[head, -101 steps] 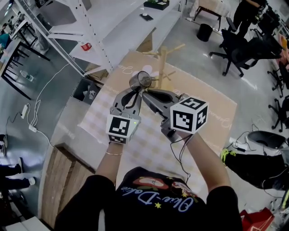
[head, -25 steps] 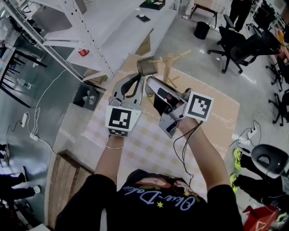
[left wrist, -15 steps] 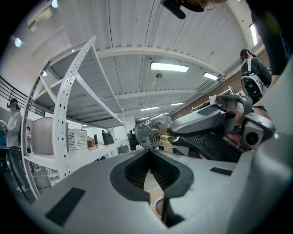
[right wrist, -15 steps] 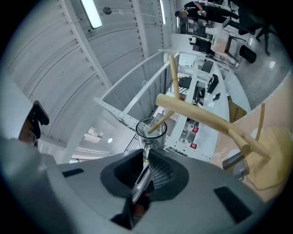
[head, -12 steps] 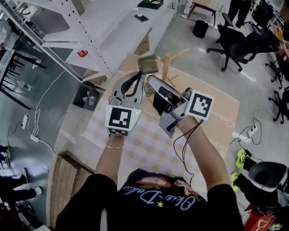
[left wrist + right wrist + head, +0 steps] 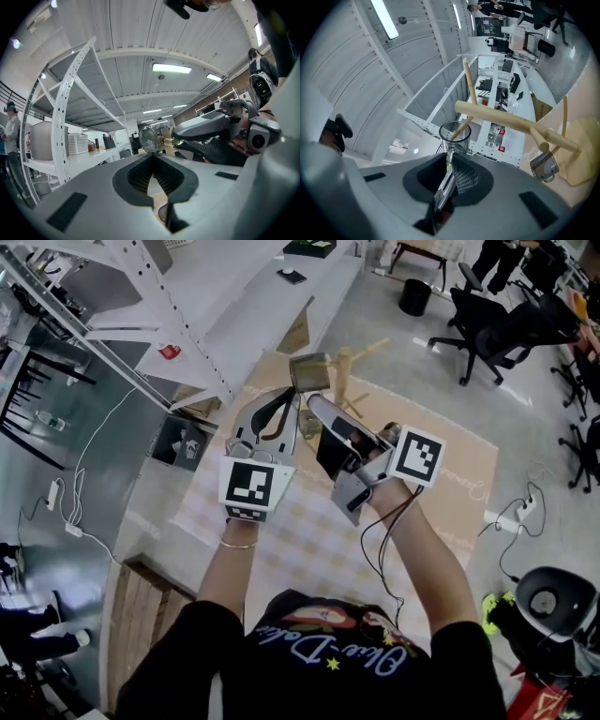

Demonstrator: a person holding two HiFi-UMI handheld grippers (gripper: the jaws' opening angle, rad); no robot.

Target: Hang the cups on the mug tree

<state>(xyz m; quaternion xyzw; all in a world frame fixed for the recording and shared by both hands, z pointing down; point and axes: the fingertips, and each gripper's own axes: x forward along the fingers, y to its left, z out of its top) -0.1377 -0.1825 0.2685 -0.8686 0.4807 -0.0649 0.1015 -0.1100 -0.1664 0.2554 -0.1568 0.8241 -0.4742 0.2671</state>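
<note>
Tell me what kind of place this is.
Probably a lab or workshop space: white metal shelving, a long white workbench and black office chairs on a bare grey floor.

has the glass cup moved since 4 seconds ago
Yes. The glass cup, held in the right gripper, has risen from below the mug tree's top to level with its left peg.

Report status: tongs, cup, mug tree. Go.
Status: right tongs shut on glass cup by its handle; left tongs shut, empty. Cup at mug tree, not hung yet. A second cup already hangs nearer the base, not in the way.
</note>
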